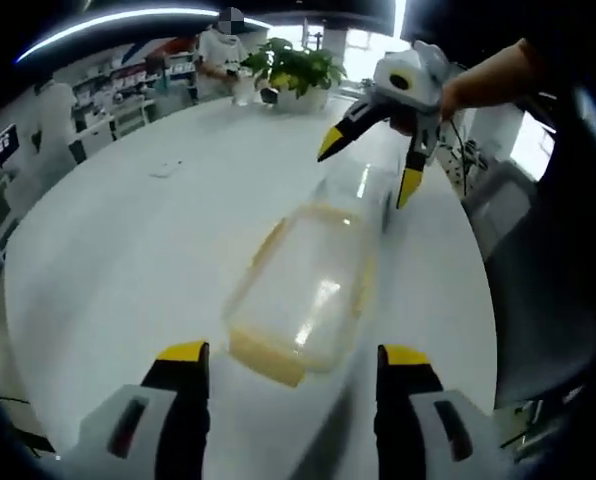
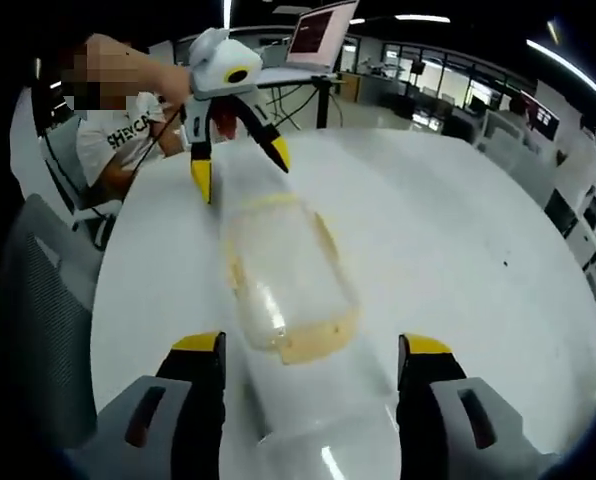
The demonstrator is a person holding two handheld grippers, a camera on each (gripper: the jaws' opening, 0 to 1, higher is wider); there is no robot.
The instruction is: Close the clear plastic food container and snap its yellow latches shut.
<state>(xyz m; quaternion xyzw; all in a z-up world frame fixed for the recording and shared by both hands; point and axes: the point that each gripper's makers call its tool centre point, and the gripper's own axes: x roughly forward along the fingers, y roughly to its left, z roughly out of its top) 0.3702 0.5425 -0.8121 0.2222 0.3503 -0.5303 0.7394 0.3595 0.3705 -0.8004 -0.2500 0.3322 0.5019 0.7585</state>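
Clear plastic with yellow trim, the food container (image 1: pixel 303 290) lies on the white desk (image 1: pixel 128 230) between the two tools, its long axis running from one to the other. In the left gripper view the left hand-held gripper (image 1: pixel 293 365) stands with jaws spread wide and empty, its yellow tips just short of the container's near end, where a yellow latch (image 1: pixel 263 358) faces it. At the far end of the container the right hand-held gripper (image 1: pixel 373 165) hovers, jaws also apart and holding nothing, one tip close to the clear lid (image 1: pixel 358 185).

In the right gripper view that lid (image 2: pixel 318 420) appears to lie open between the right tool's own jaws, hinged back from the container body (image 2: pixel 288 270), though motion blur makes the hinge line hard to read. The right hand-held gripper is therefore judged the nearer to the lid and better placed to fold it forward over the body, toward the left hand-held gripper (image 2: pixel 238 145).

The desk is bare to either side of the container, leaving open room; its curved edge lies near on the side of a grey chair (image 2: pixel 48 300). A potted plant (image 1: pixel 298 70) stands well apart.
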